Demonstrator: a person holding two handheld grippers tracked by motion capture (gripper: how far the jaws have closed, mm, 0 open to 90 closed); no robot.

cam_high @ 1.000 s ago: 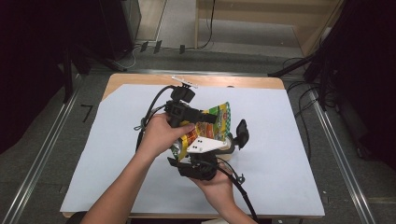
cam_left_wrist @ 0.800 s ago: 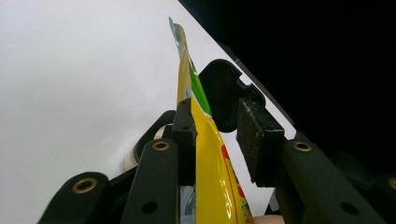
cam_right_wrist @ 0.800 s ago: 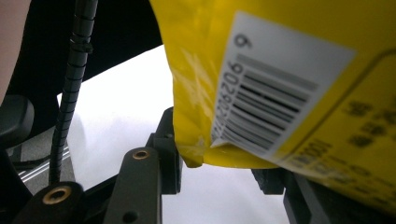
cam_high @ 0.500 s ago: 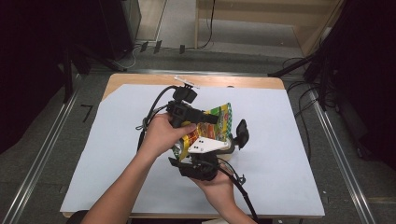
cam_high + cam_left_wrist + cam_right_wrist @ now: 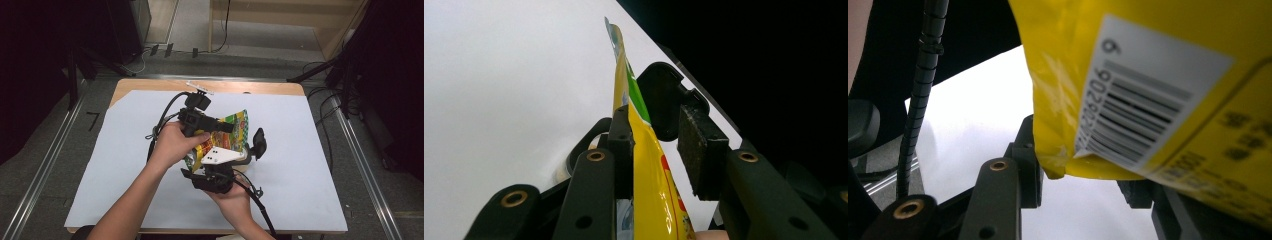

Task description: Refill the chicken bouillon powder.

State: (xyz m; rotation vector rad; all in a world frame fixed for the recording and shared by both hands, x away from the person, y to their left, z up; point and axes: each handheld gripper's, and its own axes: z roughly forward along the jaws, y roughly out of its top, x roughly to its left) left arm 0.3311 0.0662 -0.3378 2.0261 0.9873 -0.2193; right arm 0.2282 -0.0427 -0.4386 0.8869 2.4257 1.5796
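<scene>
Snack bag (image 5: 231, 131), yellow with green and red print, held up over the desk (image 5: 310, 150) between both tongs. Left tongs (image 5: 655, 150): bag edge lies against one pad, the other pad stands clear; jaws narrow, not clamped. Right tongs (image 5: 1083, 185): bag's barcode corner hangs between the jaws; grip cannot be told. Black cable (image 5: 918, 110) runs just beside the right tongs. White sheet (image 5: 125, 165) covers the desk; wooden edge at the far side. Grey floor, dark surroundings, cables beyond.

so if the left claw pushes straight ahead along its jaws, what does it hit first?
Probably the right claw's black pad, just past the yellow snack bag standing between the left claw's jaws; depth is unclear.
</scene>
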